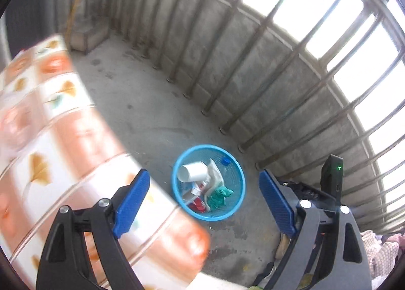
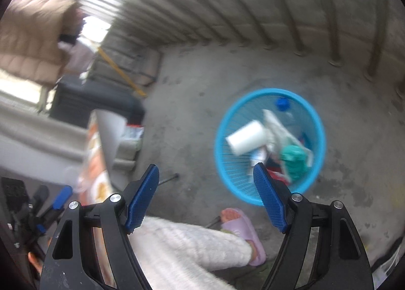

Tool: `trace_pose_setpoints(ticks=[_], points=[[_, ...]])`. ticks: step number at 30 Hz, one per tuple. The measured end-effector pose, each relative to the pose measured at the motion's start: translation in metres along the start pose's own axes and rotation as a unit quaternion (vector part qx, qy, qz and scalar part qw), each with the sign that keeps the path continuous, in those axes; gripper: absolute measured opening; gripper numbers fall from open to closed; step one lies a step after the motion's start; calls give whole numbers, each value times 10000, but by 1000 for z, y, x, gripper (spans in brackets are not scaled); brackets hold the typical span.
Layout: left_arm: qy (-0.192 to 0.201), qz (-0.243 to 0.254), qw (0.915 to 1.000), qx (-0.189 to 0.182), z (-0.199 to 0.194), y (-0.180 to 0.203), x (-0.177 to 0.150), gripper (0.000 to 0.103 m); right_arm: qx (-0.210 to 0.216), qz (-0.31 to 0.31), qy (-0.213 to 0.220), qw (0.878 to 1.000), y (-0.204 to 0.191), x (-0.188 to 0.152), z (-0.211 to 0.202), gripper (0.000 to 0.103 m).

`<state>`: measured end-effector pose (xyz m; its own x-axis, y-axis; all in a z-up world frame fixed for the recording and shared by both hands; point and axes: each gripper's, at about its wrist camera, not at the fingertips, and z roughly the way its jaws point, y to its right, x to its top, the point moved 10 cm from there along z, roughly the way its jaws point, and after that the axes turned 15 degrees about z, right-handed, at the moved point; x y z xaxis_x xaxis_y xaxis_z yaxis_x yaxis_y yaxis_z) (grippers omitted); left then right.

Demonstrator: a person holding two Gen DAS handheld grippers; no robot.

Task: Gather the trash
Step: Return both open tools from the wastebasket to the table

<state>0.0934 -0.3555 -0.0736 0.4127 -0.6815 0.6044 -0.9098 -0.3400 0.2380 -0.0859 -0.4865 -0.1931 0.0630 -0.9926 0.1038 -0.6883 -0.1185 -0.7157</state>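
Observation:
A blue mesh waste basket (image 1: 239, 176) stands on the concrete floor and holds a white cup (image 1: 193, 172), a green crumpled piece (image 1: 219, 195), a blue bottle cap (image 1: 225, 161), white wrappers and red scraps. It also shows in the right wrist view (image 2: 319, 122), with the white cup (image 2: 246, 138) inside. My left gripper (image 1: 203, 197) is open and empty, high above the basket. My right gripper (image 2: 206, 197) is open and empty, above the floor left of the basket.
A table with an orange and white leaf-pattern cloth (image 1: 50, 138) fills the left. A concrete wall with metal railing bars (image 1: 227, 62) curves behind the basket. The person's leg in white trousers (image 2: 187, 247) and a purple slipper (image 2: 243, 229) are below the right gripper.

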Motion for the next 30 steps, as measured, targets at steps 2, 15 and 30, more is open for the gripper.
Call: trace_pose_setpoints(ticks=[2,15,30], points=[[237,-100,9995,185,-27,-19,-11,86,116,-239,-68,9996,-19,-7,-3,74],[1373,-1831,9617,1510,-174,-183,-125,86,658,-1988,-1075,9719,-182,-92,39,74],[1882,-3519,8986,1825,-208,-329,-146,77,594,-2305,-1464,9602,-303,-138,180,60]])
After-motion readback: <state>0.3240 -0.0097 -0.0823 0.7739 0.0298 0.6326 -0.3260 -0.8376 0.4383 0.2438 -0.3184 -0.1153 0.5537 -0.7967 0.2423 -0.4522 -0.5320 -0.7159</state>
